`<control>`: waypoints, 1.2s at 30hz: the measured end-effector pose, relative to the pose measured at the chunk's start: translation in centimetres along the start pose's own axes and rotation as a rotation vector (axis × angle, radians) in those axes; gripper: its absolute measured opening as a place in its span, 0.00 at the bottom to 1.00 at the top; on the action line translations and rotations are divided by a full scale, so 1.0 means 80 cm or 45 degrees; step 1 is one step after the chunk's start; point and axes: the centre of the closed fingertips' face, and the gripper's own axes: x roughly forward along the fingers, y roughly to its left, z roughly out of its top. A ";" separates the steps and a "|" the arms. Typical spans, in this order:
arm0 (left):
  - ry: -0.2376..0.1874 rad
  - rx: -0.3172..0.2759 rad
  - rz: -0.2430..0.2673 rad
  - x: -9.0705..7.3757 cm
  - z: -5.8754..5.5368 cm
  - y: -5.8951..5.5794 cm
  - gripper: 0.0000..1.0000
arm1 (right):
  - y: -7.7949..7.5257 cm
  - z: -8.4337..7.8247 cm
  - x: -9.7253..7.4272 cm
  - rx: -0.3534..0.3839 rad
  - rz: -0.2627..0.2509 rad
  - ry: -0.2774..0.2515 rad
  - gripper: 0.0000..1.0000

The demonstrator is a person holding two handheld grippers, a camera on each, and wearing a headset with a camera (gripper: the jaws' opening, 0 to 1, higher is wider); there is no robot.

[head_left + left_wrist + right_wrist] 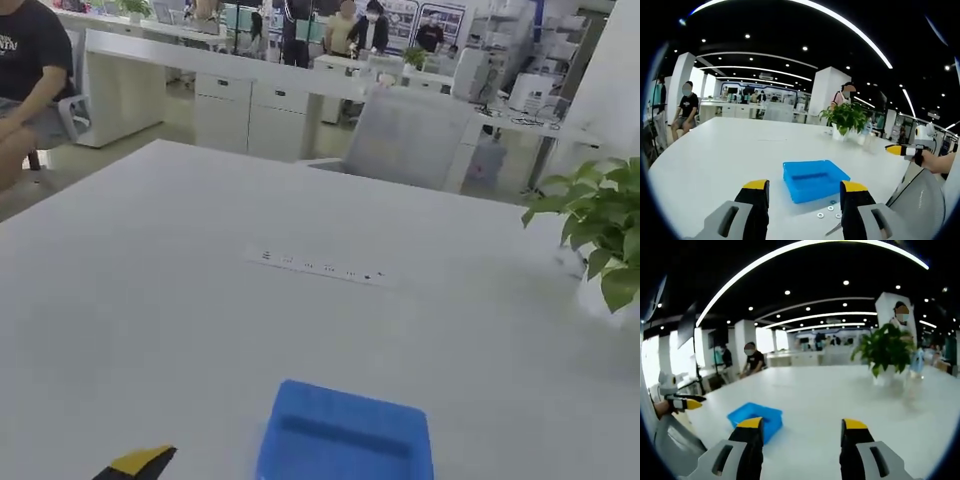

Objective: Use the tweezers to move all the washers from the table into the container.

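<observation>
The blue container (345, 435) sits on the white table (200, 300) near its front edge. In the left gripper view the container (815, 179) lies just beyond my open left gripper (805, 186). Several small washers (830, 208) lie on the table in front of it. The metal tweezers (834, 229) lie beside the right jaw, and nothing is held. My right gripper (802, 423) is open and empty above the table, with the container (755, 419) ahead to its left. A gripper's yellow tip (140, 462) pokes in at the bottom left of the head view.
A potted plant (600, 225) stands at the table's right edge, with a clear bottle (914, 365) close by. A power strip (320, 268) is set into the table's middle. A grey chair (410, 135) stands behind the far edge. A person (686, 107) sits to the left.
</observation>
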 end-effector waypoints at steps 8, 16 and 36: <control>0.012 -0.004 0.019 0.000 -0.005 0.008 0.58 | 0.008 -0.006 0.003 -0.016 0.020 0.031 0.60; -0.003 0.034 0.063 -0.002 -0.001 0.012 0.61 | 0.007 -0.020 0.003 -0.062 0.008 0.108 0.57; -0.156 0.078 0.224 -0.016 0.026 0.037 0.87 | 0.001 -0.014 0.003 -0.138 -0.050 0.106 0.72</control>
